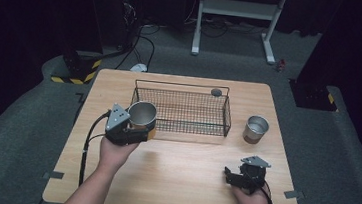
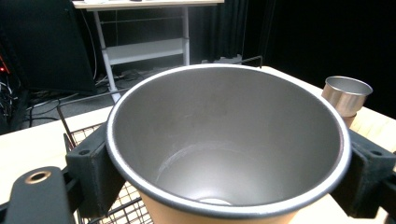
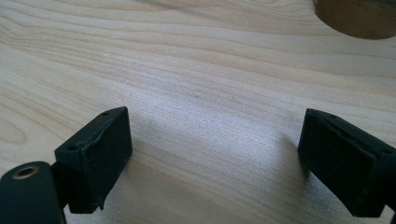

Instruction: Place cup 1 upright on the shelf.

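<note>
i hold my left gripper (image 1: 138, 130) clamped on a metal cup with a tan sleeve (image 1: 142, 115); in the left gripper view both black jaws press the cup's (image 2: 229, 140) sides just under its rim. the cup is upright, at the near left corner of the wire basket (image 1: 180, 110), overlapping the basket's edge but, by my reading, not set inside. my right gripper (image 1: 236, 179) rests low over the wooden table (image 1: 182, 172), jaws spread wide with nothing between them. a second metal cup (image 1: 256, 129) stands on the table right of the basket, untouched. judgement: first cup in hand, placement pending; second cup remains.
</note>
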`<state>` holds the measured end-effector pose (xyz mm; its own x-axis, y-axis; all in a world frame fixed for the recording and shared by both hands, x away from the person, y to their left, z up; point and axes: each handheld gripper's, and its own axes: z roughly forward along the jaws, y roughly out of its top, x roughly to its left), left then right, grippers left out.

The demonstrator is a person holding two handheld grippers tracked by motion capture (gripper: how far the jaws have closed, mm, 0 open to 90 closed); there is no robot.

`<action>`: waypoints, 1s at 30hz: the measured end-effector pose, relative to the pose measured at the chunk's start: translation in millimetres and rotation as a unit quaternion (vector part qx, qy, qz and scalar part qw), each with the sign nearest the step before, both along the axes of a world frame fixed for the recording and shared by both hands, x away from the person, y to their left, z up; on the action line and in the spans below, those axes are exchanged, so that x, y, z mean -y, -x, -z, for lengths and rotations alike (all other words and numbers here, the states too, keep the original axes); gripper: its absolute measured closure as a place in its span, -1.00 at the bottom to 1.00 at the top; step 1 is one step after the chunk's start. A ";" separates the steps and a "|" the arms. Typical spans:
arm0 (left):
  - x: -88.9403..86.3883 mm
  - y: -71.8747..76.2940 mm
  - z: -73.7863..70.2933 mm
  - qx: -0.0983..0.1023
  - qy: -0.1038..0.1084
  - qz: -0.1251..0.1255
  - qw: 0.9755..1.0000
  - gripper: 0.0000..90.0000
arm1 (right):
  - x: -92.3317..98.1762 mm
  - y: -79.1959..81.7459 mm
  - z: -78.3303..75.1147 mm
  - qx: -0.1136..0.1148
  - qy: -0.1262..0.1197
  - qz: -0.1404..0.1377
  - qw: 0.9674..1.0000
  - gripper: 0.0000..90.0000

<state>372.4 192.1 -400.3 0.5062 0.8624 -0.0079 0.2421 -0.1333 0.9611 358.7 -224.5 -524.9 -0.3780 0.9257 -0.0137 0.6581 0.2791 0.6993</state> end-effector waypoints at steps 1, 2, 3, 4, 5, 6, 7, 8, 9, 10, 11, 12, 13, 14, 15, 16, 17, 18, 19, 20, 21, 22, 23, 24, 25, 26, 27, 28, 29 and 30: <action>0.2 -0.2 -0.5 0.001 0.000 0.000 1.000 -0.70 | 0.0 0.0 0.0 0.000 0.000 0.000 1.000 -0.78; 0.3 -0.5 -0.9 0.001 0.000 0.000 1.000 -0.70 | 0.0 0.0 0.0 0.000 0.000 0.000 1.000 -0.78; 0.4 -0.7 -1.4 0.002 0.000 0.000 1.000 -0.70 | 0.0 0.0 0.0 0.000 0.000 0.000 1.000 -0.78; 0.6 -0.9 -1.8 0.002 0.000 0.000 1.000 -0.70 | -0.1 0.0 0.0 0.000 0.000 0.000 1.000 -0.78; 0.7 -1.1 -2.2 0.002 0.000 0.000 1.000 -0.70 | 0.0 0.0 0.0 0.000 0.000 0.000 1.000 -0.78; 0.8 -1.3 -2.6 0.002 0.000 0.000 1.000 -0.70 | 0.0 0.0 0.0 0.000 0.000 0.000 1.000 -0.78; 1.0 -1.6 -2.9 0.003 0.000 0.000 1.000 -0.70 | 0.0 0.0 0.0 0.000 0.000 0.000 1.000 -0.78; 1.1 -2.1 -3.4 0.003 0.000 0.000 1.000 -0.70 | 0.0 0.0 0.0 0.000 0.000 0.000 1.000 -0.78; 1.0 -2.3 -3.6 0.004 0.000 -0.001 1.000 -0.70 | -0.1 0.1 0.0 0.000 -0.001 0.001 1.000 -0.78; 0.9 -2.7 -3.9 0.005 0.004 -0.001 1.000 -0.70 | 0.0 0.0 0.0 0.000 0.000 0.000 1.000 -0.78; 0.7 -3.0 -4.1 0.004 0.005 -0.001 1.000 -0.70 | 0.0 0.0 0.0 0.000 0.000 0.000 1.000 -0.78; 0.4 -3.7 -4.4 0.006 0.003 -0.001 1.000 -0.70 | 0.0 0.0 0.0 0.000 0.000 0.000 1.000 -0.78; 0.0 -4.5 -4.4 0.006 0.003 -0.003 1.000 -0.70 | 0.0 0.0 0.0 0.000 0.000 0.000 1.000 -0.78; -0.1 -4.9 -4.4 0.006 0.004 -0.003 1.000 -0.70 | 0.0 0.0 0.0 0.000 0.000 0.000 1.000 -0.78; -0.3 -5.8 -4.5 0.006 0.005 -0.003 1.000 -0.70 | 0.0 0.0 0.0 0.000 0.000 0.000 1.000 -0.78; -0.2 -6.8 -4.9 0.006 0.006 -0.003 1.000 -0.70 | 0.0 0.0 0.0 0.000 0.000 0.000 1.000 -0.78; 0.0 -7.7 -5.5 0.006 0.004 -0.002 1.000 -0.70 | 0.0 0.0 0.0 0.000 0.000 0.000 1.000 -0.78; 0.6 -9.1 -6.4 0.008 0.003 -0.003 1.000 -0.70 | 0.0 0.0 0.0 0.000 0.000 0.000 1.000 -0.78; 0.5 -10.1 -7.4 0.009 0.002 -0.003 1.000 -0.70 | 0.0 0.0 0.0 0.000 0.000 0.000 1.000 -0.78; 0.4 -11.1 -8.2 0.010 0.002 -0.003 1.000 -0.70 | 0.0 0.0 0.0 0.000 0.000 0.000 1.000 -0.78; 0.5 -12.3 -9.2 0.009 0.005 -0.003 1.000 -0.70 | 0.0 0.0 0.0 0.000 0.000 0.000 1.000 -0.78; 0.6 -13.8 -10.4 0.011 0.005 -0.003 1.000 -0.70 | 0.0 0.0 0.0 0.000 0.000 0.000 1.000 -0.78; 0.8 -16.9 -12.6 0.015 0.005 -0.003 1.000 -0.70 | 0.0 0.0 0.0 0.000 0.000 0.000 1.000 -0.78; 0.8 -16.9 -12.6 0.015 0.005 -0.003 1.000 -0.70 | 0.0 0.0 0.0 0.000 0.000 0.000 1.000 -0.78; 0.9 -19.2 -14.0 0.015 0.007 -0.002 1.000 -0.70 | 0.0 0.0 0.0 0.000 0.000 0.000 1.000 -0.78; 0.9 -22.3 -15.5 0.016 0.008 -0.001 1.000 -0.70 | 0.0 0.0 0.0 0.000 0.000 0.000 1.000 -0.78; 0.9 -22.3 -15.5 0.016 0.008 -0.001 1.000 -0.70 | 0.0 0.0 0.0 0.000 0.000 0.000 1.000 -0.78; 0.9 -24.3 -16.0 0.016 0.009 0.001 1.000 -0.70 | 0.0 0.0 0.0 0.000 0.000 0.000 1.000 -0.78; 1.1 -26.2 -16.3 0.014 0.013 0.002 1.000 -0.70 | 0.0 0.0 0.0 0.000 0.000 0.000 1.000 -0.78; 1.5 -28.2 -16.3 0.010 0.015 0.001 1.000 -0.70 | 0.0 0.0 0.0 0.000 0.000 0.000 1.000 -0.78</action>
